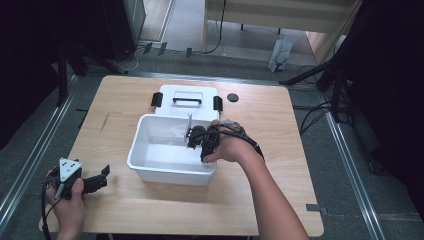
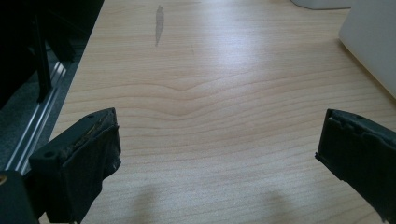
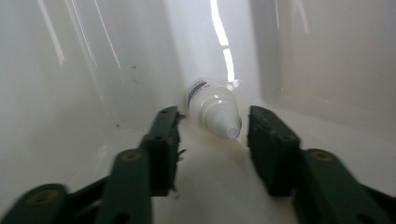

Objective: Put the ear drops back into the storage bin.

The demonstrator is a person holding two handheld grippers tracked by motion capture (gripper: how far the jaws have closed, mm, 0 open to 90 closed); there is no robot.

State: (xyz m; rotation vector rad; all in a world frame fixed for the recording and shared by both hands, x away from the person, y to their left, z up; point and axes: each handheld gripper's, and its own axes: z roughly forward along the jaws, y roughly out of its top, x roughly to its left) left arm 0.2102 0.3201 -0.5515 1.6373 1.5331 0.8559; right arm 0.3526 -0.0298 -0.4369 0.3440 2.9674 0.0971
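Observation:
A small white dropper bottle (image 3: 212, 105) lies on its side on the floor of a white plastic bin (image 3: 70, 70), its nozzle pointing at the camera. My right gripper (image 3: 212, 128) is open inside the bin, one jaw on each side of the nozzle, with a small gap to each. In the high view the right gripper (image 1: 194, 140) reaches down into the bin (image 1: 170, 176) from its right side. My left gripper (image 1: 102, 177) rests near the table's front left corner. It is open, and bare wood lies between its jaws (image 2: 219, 135).
The bin's white lid (image 1: 187, 95) with a black handle and clips lies flat behind the bin. A small black round disc (image 1: 232, 97) sits to the lid's right. The bin's outer wall (image 2: 373, 42) stands to the right of the left gripper. A metal rail (image 2: 32, 135) runs past the table's left edge.

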